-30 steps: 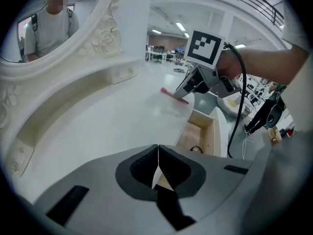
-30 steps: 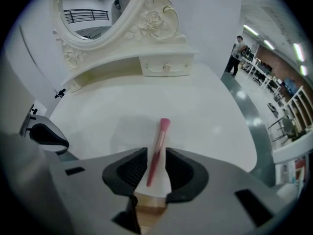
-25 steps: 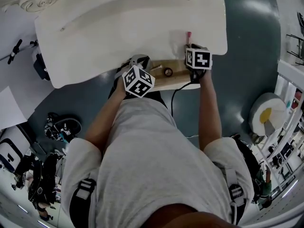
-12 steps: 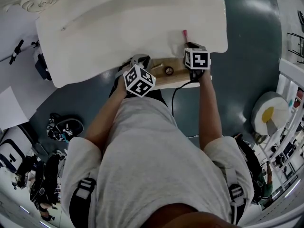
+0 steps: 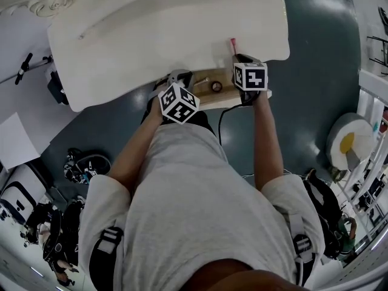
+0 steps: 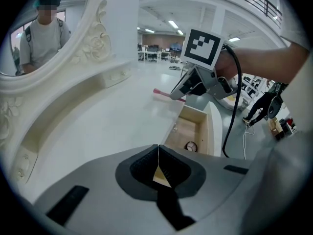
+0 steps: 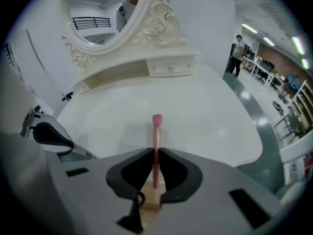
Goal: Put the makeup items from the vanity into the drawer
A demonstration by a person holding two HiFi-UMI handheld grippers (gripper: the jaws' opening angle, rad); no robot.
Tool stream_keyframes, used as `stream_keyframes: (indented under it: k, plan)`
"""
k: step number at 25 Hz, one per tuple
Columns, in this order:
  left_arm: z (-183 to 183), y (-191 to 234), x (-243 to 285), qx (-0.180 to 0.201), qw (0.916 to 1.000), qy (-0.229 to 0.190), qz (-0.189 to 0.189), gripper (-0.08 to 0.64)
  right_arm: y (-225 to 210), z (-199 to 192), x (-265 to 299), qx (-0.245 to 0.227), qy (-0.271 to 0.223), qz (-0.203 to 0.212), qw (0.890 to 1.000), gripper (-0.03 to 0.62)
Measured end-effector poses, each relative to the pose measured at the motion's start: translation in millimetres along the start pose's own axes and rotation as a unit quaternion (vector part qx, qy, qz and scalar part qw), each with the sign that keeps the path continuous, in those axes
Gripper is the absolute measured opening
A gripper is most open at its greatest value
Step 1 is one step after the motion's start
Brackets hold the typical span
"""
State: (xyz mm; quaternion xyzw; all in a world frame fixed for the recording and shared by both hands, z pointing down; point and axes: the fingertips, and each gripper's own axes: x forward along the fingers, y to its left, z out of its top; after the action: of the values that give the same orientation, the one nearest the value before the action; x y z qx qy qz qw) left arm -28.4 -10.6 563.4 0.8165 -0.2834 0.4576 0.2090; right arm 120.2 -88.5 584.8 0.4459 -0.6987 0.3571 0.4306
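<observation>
A slim pink makeup brush [image 7: 156, 131] stands out from between the pads of my right gripper [image 7: 156, 153], whose jaws have just been closing and now pinch its handle. In the head view the pink makeup brush [image 5: 233, 43] pokes out over the white vanity top [image 5: 151, 35], just beyond the right gripper [image 5: 239, 57] near the vanity's front edge. Below it the wooden drawer [image 5: 206, 99] stands pulled out, with a small round compact [image 5: 216, 86] inside. My left gripper [image 6: 158, 154] is shut on nothing, beside the drawer [image 6: 188, 129].
An oval mirror [image 7: 105, 13] in an ornate white frame stands at the back of the vanity, with a small drawer unit [image 7: 168, 67] under it. Bags and gear [image 5: 79, 162] lie on the dark floor to the left. A round stool [image 5: 345, 141] sits at the right.
The right gripper has closed on the pink brush and shifted a little left and up with it. The left gripper has stayed put.
</observation>
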Motion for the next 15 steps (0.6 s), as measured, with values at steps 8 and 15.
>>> stream_keyframes:
  k: [8, 15]
  plan:
    - [-1.0, -18.3, -4.9, 0.016, 0.9999, -0.005, -0.002, 0.009, 4.2, -14.2, -15.5, -0.001, -0.012, -0.001, 1.000, 0.055]
    - [-9.0, -32.1, -6.1, 0.024, 0.9997, -0.006, -0.006, 0.009, 12.8, -30.3, -23.7, -0.005, -0.019, 0.001, 1.000, 0.055]
